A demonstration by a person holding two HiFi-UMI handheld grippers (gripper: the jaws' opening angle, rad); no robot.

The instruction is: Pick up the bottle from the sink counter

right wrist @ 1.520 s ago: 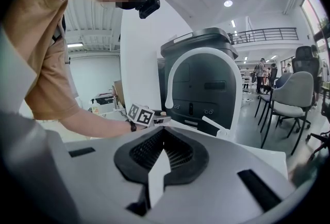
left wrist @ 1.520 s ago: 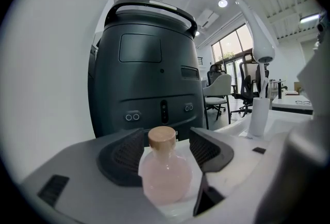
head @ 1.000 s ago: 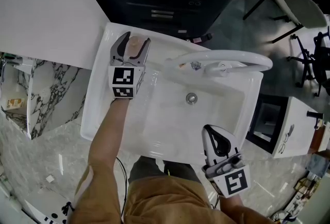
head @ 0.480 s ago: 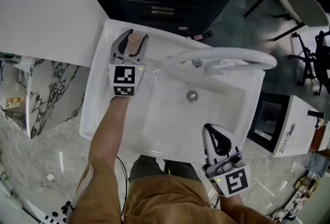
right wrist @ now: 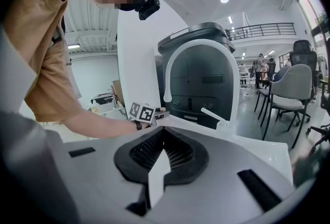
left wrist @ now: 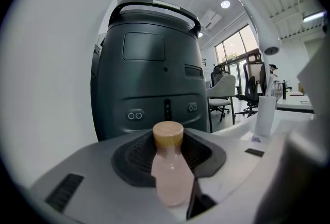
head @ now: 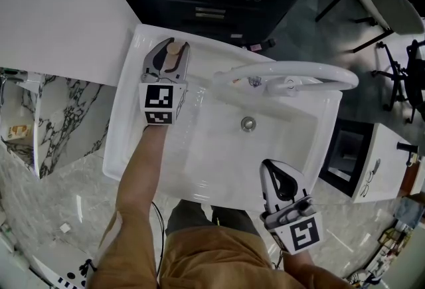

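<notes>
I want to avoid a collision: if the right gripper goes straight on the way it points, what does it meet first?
Most likely the white faucet across the sink; its arch stands right ahead of the right gripper, though depth is unclear.

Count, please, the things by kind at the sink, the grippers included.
bottle: 1
faucet: 1
sink: 1
grippers: 2, the left gripper, its fingers just closing on the bottle, and the right gripper
total: 5

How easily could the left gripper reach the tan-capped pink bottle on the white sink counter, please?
Likely yes: the pink bottle sits between the jaws of the left gripper, which have just been closing and look snug.
</notes>
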